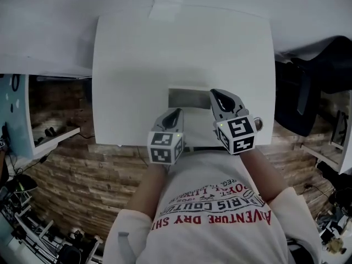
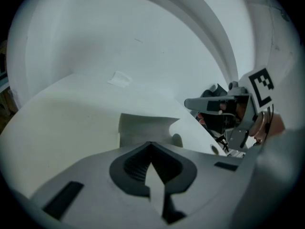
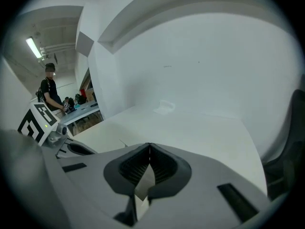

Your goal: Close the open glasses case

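Note:
The glasses case lies near the front edge of the white table, a pale grey rectangle with a lighter strip along its far side. In the left gripper view it is a white shape with a notched edge just beyond the jaws. My left gripper is shut and empty, its tips at the case's near left corner. At the case's right end, my right gripper is also shut and empty. The right gripper view shows only a thin edge of the case; the gripper body hides the remainder.
A small white scrap lies at the table's far edge. A black chair stands to the right of the table. A desk with clutter is at the left. A person stands far off in the right gripper view.

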`<state>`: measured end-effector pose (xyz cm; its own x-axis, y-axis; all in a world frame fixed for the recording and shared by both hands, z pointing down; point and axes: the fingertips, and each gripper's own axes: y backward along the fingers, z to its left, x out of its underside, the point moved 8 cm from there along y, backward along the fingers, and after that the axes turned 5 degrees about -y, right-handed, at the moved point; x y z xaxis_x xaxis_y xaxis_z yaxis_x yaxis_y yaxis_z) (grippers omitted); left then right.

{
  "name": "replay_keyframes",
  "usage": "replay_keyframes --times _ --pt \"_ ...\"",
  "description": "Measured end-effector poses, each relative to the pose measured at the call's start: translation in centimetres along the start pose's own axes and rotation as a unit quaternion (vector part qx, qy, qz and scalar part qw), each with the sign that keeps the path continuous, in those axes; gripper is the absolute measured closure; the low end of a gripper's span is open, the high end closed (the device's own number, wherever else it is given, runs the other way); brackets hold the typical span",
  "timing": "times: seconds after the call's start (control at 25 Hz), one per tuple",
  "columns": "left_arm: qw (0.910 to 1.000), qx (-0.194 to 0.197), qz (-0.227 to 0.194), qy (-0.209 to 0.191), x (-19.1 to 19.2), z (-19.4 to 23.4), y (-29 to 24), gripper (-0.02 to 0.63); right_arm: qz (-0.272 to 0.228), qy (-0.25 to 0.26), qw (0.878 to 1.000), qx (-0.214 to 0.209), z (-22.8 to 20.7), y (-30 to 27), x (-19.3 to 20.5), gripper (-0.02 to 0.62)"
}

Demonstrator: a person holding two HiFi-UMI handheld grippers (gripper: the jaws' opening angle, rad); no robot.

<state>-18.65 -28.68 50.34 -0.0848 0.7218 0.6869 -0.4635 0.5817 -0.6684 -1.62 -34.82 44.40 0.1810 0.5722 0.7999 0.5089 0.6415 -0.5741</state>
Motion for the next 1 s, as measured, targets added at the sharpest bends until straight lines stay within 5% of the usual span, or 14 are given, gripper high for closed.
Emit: replay_keyframes --times 0.28,1.0 --pt "0.9993 -0.003 0.035 0.012 1.2 0.5 -1.9 0.609 0.032 0.004 0.999 -0.022 -0.2 -2.6 0.4 0.583" --pt "0.9985 0.017 0.038 0.036 1.3 1.0 -2.1 0.609 0.069 -0.021 0.997 -0.022 -0.3 -4.2 2.3 0.583"
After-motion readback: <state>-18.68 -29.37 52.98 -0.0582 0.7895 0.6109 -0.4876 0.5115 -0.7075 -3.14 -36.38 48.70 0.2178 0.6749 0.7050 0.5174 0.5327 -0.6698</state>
